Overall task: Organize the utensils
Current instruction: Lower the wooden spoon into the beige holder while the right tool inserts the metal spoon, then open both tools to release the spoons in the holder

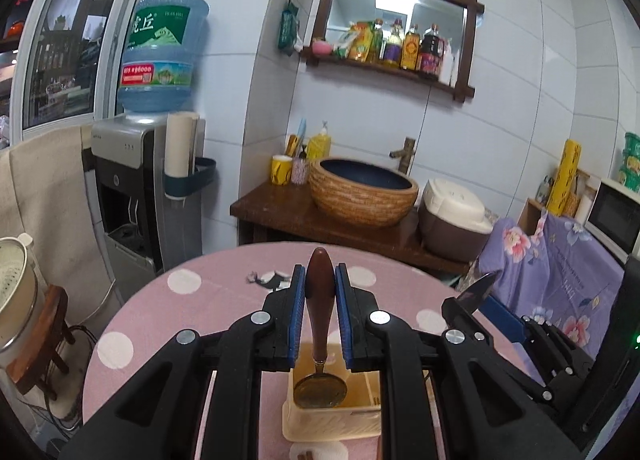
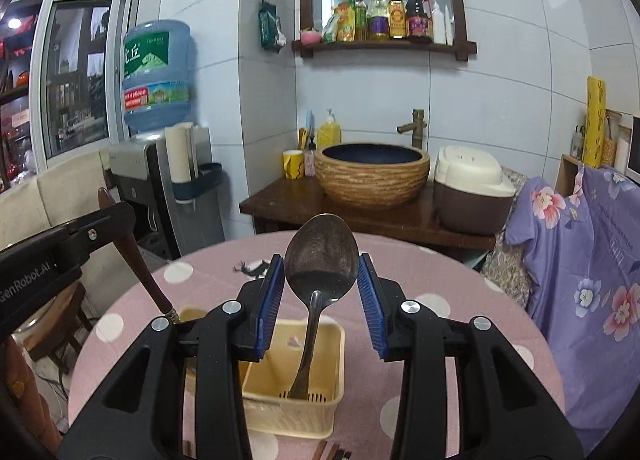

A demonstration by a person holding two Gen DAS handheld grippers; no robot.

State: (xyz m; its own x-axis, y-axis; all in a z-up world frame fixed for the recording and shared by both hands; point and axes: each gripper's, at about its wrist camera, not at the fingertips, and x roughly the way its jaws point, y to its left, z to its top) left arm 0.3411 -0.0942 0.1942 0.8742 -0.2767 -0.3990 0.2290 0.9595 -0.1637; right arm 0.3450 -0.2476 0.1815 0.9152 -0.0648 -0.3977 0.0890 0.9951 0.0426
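Note:
My left gripper (image 1: 320, 274) is shut on the brown wooden handle of a ladle-like spoon (image 1: 319, 300). Its brass bowl (image 1: 320, 392) hangs down inside a cream utensil basket (image 1: 296, 424) on the pink table. My right gripper (image 2: 320, 264) is shut on the bowl of a metal spoon (image 2: 321, 252), held bowl up. The spoon's handle (image 2: 306, 356) reaches down into the right compartment of the basket (image 2: 288, 414). The wooden-handled spoon (image 2: 140, 272) slants into the left compartment, below the left gripper (image 2: 114, 226). The right gripper (image 1: 476, 300) shows at the right of the left wrist view.
The basket stands on a round pink polka-dot table (image 2: 440, 340). Dark chopsticks (image 2: 332, 452) lie by its near edge. Behind are a wooden counter with a basin sink (image 2: 372, 174) and a rice cooker (image 2: 472, 196). A water dispenser (image 1: 132, 200) stands left, a floral cloth (image 2: 592, 260) right.

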